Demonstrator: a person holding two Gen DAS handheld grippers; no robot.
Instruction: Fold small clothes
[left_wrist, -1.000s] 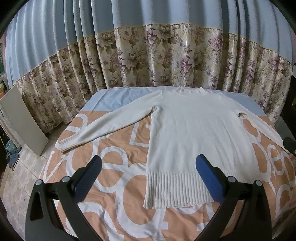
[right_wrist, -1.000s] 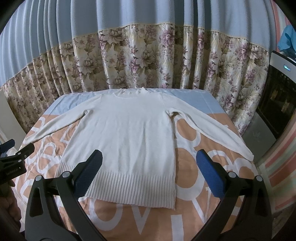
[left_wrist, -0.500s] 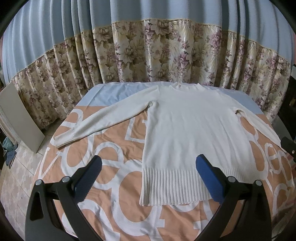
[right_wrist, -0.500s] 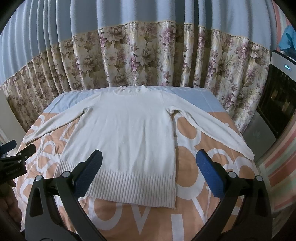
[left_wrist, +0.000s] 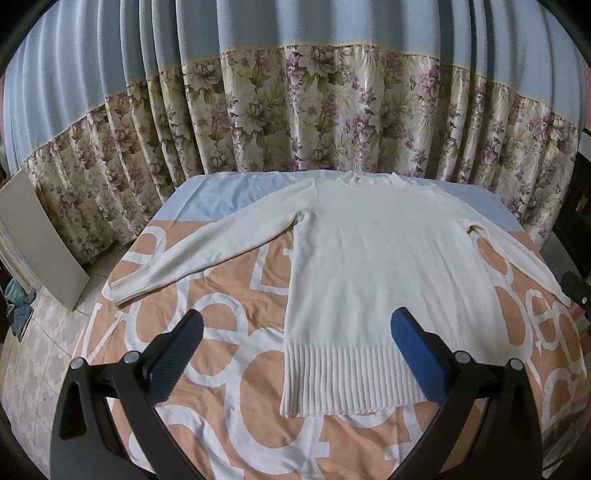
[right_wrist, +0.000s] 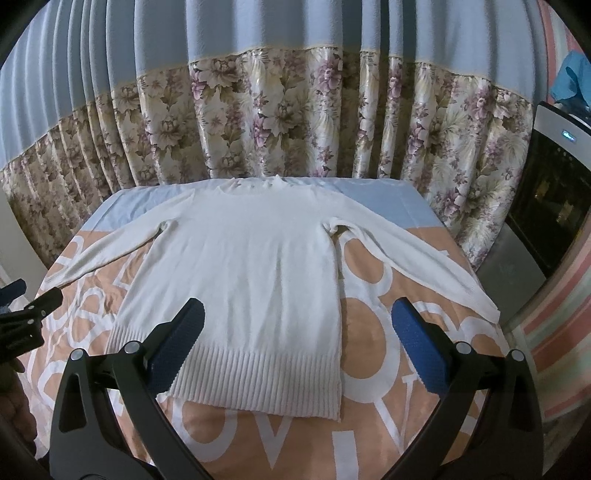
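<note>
A white long-sleeved knit sweater (left_wrist: 380, 269) (right_wrist: 255, 266) lies flat, front up, on a bed with both sleeves spread outward and its ribbed hem toward me. My left gripper (left_wrist: 295, 332) hovers open above the hem's left corner, nothing between its blue pads. Over the hem's right corner my right gripper (right_wrist: 295, 330) is open too, holding nothing. The left sleeve's cuff (left_wrist: 125, 286) rests near the bed's left edge. The right sleeve's cuff (right_wrist: 487, 308) reaches the right edge.
The bed carries an orange sheet with big white letters (left_wrist: 229, 332) and a pale blue band at the far end. Floral curtains (left_wrist: 314, 122) hang close behind. A pale board (left_wrist: 40, 240) leans at left on tiled floor; a dark appliance (right_wrist: 554, 206) stands at right.
The left gripper's view has shifted so the sweater sits slightly further left and the whole left sleeve shows. The right gripper has barely moved. Both stay open.
</note>
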